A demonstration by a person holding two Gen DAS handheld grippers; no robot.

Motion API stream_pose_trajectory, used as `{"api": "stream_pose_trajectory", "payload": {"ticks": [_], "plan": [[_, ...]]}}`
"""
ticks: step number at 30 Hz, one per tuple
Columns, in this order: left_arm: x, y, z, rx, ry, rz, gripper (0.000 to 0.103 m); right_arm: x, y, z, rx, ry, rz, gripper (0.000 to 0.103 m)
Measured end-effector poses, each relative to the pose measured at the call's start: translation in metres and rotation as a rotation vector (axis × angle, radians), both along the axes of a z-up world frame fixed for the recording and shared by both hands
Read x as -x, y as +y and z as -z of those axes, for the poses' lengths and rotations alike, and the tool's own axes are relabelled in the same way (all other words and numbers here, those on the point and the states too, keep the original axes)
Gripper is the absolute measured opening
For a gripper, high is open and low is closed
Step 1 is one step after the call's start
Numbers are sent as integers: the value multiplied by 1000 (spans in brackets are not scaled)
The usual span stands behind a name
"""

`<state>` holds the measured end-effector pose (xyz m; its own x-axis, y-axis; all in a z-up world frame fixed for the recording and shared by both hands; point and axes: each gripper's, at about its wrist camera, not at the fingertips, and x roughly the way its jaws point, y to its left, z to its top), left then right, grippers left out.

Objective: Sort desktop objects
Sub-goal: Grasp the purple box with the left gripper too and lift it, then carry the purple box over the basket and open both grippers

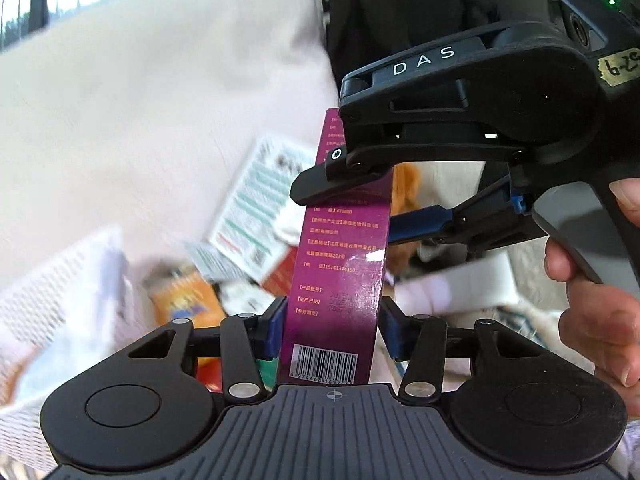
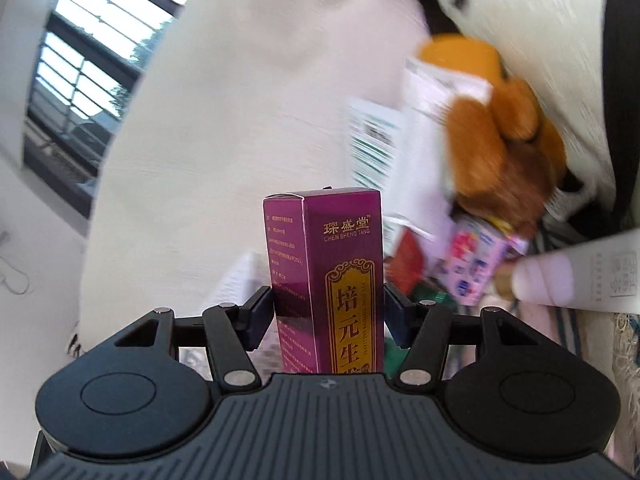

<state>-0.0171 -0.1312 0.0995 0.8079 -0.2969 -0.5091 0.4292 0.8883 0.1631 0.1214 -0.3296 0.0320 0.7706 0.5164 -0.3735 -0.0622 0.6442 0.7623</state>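
We see a slim purple box (image 1: 340, 280) (image 2: 332, 280), closed and upright, with gold Chinese lettering and "CHEN SHENG TANG" on its front, small pale print down one side and a barcode at its lower end, raised above a blurred clutter of packets.

The purple box (image 2: 336, 280) reads "CHEN SHENG TANG" under gold Chinese characters; its back (image 1: 340, 264) carries a barcode and small Chinese print. The right gripper (image 1: 344, 184) bears "DAS" and a handwritten tape label, hard to read.
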Motion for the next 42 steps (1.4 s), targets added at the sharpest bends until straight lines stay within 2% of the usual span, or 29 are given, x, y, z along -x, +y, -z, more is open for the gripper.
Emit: {"api": "stream_pose_trajectory", "payload": {"ticks": [5,9,12,16,21,26,29,30,33,34,35,38,42], "plan": [[28,21,-39,-2,-96,-33,49,19,26,-51,15,-82,-34,63],[36,55,-68,-2,-155,-91,50,12,62,-81,14,-160,-88,63],[30,87,-82,-13,-179,-151,50,-5,99,-91,8,-217,-140,63],[22,135,-86,-29,-166,-231,51,-35,150,-90,-21,-240,-202,63],[1,189,-62,-2,-62,-316,54,-73,206,-59,-30,-201,-241,64],[-30,222,-7,-9,77,-420,62,-101,244,-11,23,-104,-295,64],[-38,228,13,-11,87,-534,70,-101,247,2,113,-103,-277,71],[-40,232,16,-1,82,-591,77,-99,244,5,124,-109,-291,71],[-46,252,21,47,98,-742,88,-88,242,3,176,-146,-347,71],[-49,255,20,82,106,-775,96,-82,240,-1,201,-154,-348,72],[-44,257,19,113,100,-800,95,-76,238,-4,215,-165,-354,74],[-33,258,7,134,74,-785,93,-61,230,-11,229,-200,-356,88],[-43,272,-5,197,57,-751,96,-40,220,-25,239,-238,-369,88]]}}
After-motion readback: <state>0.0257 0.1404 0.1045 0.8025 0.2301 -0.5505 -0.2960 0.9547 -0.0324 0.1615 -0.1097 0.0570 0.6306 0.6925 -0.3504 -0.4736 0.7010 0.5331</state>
